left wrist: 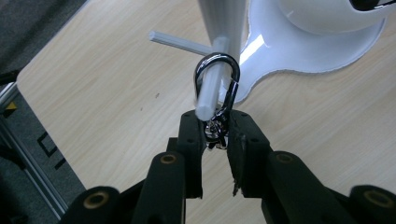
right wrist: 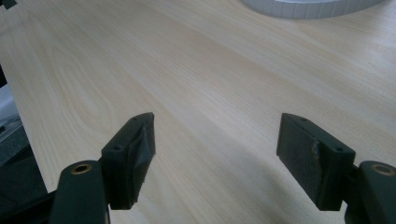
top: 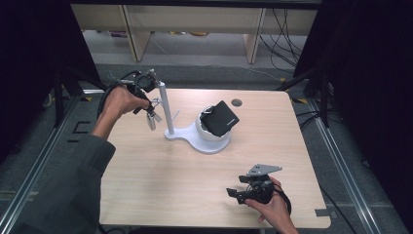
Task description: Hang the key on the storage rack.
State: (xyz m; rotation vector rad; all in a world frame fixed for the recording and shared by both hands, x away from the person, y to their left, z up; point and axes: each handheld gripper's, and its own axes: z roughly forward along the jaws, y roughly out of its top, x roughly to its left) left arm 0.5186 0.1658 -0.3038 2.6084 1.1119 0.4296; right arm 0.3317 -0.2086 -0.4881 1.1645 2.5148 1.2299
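Note:
A white stand (top: 164,108) rises from a rounded white base (top: 207,141) at the table's middle. A black wallet-like pouch (top: 221,118) leans on the dome of that base. My left gripper (top: 150,103) sits just left of the post and is shut on a silver carabiner (left wrist: 218,77) with keys (top: 152,120) dangling below it. The carabiner's loop is around a short white peg (left wrist: 209,91) that sticks out from the post. In the left gripper view the left gripper (left wrist: 216,129) pinches the clip's lower end. My right gripper (top: 234,193) rests near the front right edge; the right gripper (right wrist: 217,130) is open with nothing between its pads.
The wooden table (top: 160,180) has a round cable hole (top: 236,102) at the back. A second thin peg (left wrist: 180,43) juts from the post. Metal rails (top: 44,156) run along both sides on the floor, and shelf legs (top: 254,34) and cables stand beyond the far edge.

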